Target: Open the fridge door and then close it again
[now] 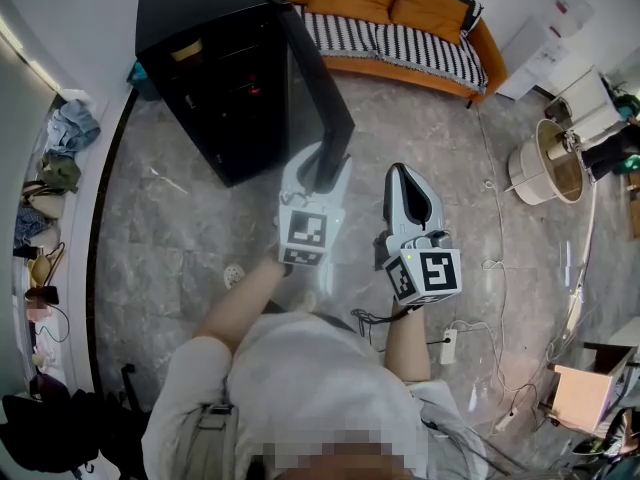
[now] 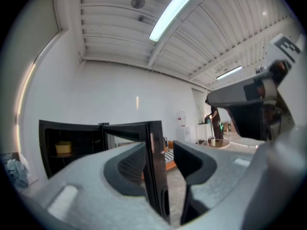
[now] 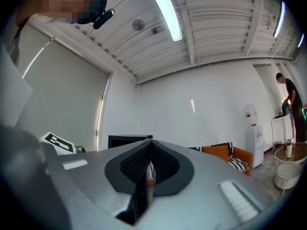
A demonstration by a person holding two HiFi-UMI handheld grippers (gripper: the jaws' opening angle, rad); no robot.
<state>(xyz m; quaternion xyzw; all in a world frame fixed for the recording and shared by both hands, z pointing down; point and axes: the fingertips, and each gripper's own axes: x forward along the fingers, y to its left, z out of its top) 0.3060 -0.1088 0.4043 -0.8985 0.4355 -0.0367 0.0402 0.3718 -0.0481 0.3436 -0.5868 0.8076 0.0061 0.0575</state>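
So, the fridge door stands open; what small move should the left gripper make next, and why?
Probably sweep the left gripper toward the fridge to start swinging the door shut: it stands wide open and its free edge lies between the spread fingers, unclamped, so a sideways push should do.

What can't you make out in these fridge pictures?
Fridge interior: head view, too dark.
Yellow item inside: left gripper view, too small to name.
Fridge body: right gripper view, mostly hidden by the shut right claw.
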